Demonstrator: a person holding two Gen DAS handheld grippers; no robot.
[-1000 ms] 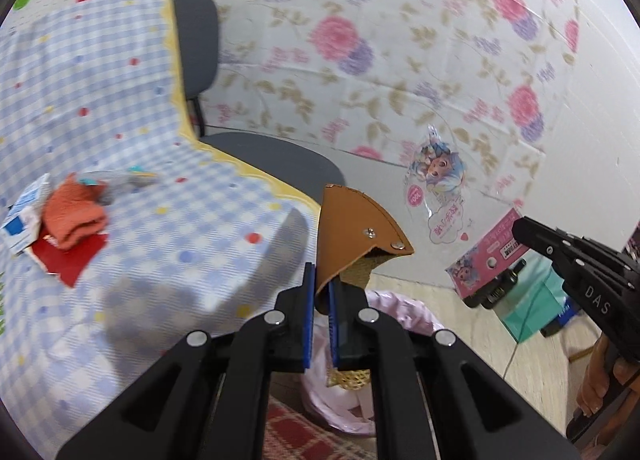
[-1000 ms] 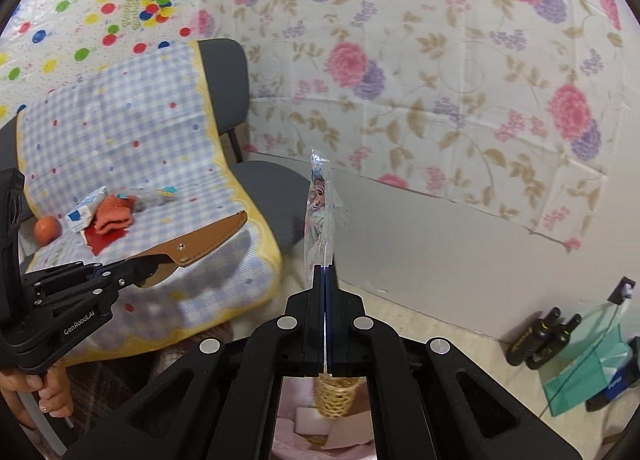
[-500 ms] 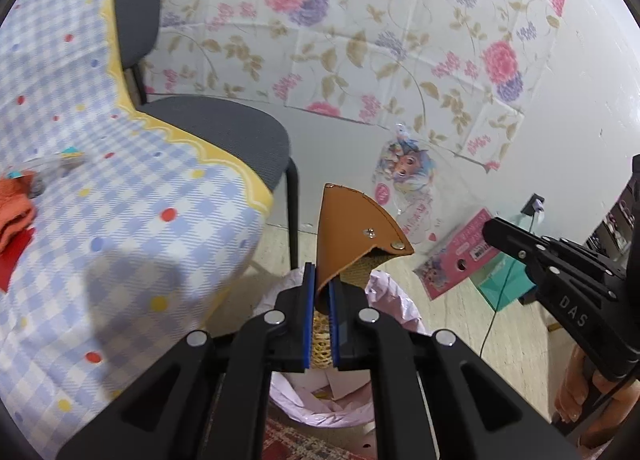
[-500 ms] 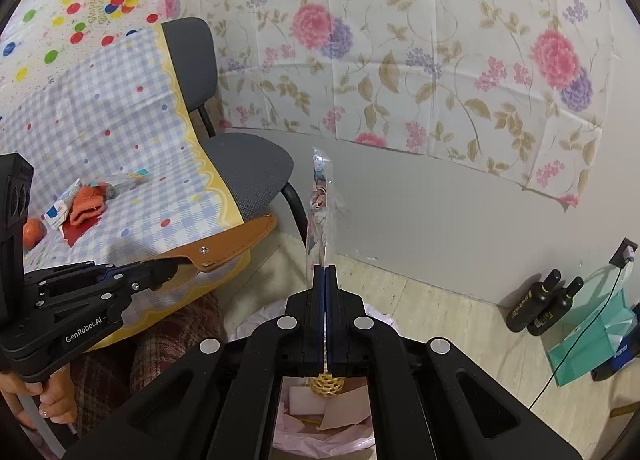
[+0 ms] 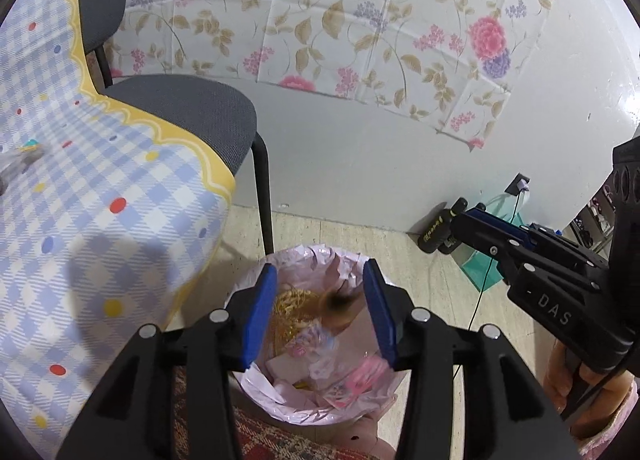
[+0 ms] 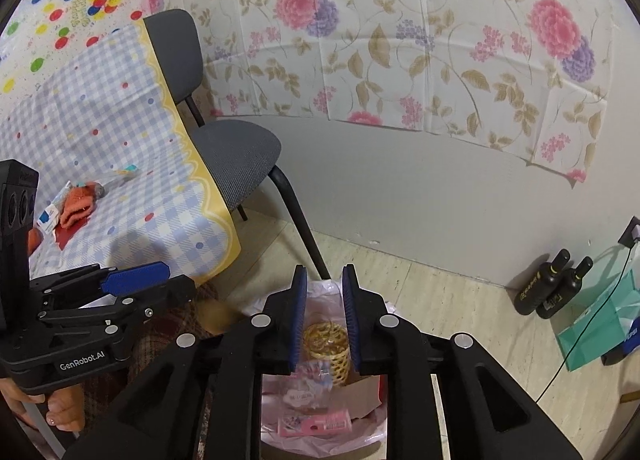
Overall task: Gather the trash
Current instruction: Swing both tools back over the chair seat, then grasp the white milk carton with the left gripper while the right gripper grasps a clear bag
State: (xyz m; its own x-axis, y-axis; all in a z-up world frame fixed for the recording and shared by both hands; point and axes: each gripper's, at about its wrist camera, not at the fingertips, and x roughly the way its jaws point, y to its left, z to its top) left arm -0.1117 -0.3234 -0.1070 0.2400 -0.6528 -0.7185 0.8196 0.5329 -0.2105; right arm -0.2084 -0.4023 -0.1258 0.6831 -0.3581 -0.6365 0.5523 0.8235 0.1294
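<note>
A: Item one, left gripper (image 5: 320, 310)?
B: Jaws spread and opening, nothing pinched; a blurred brown piece (image 5: 336, 306) shows between them, over the trash bin (image 5: 308, 256).

A: Item two, right gripper (image 6: 325, 314)?
B: Jaws parted and opening, pads clear of everything. Seen between them, down in the bin: a woven straw basket (image 6: 326, 344) and a clear cartoon wrapper (image 6: 308, 384).

A: Bin, contents and place?
B: Pink liner; pink packet (image 6: 316, 424), cardboard scraps. It stands on the floor, near the viewer, just right of the tabletop's hanging checked cloth (image 6: 120, 139).

A: Further out?
B: Grey chair (image 6: 236, 155) at the far left by the floral wall sheet (image 6: 400, 39). On the tabletop, far left: orange cloth (image 6: 76, 203), red paper, small carton. Two black bottles (image 6: 554, 286) and a green bag (image 6: 596, 324) on the floor, far right.
</note>
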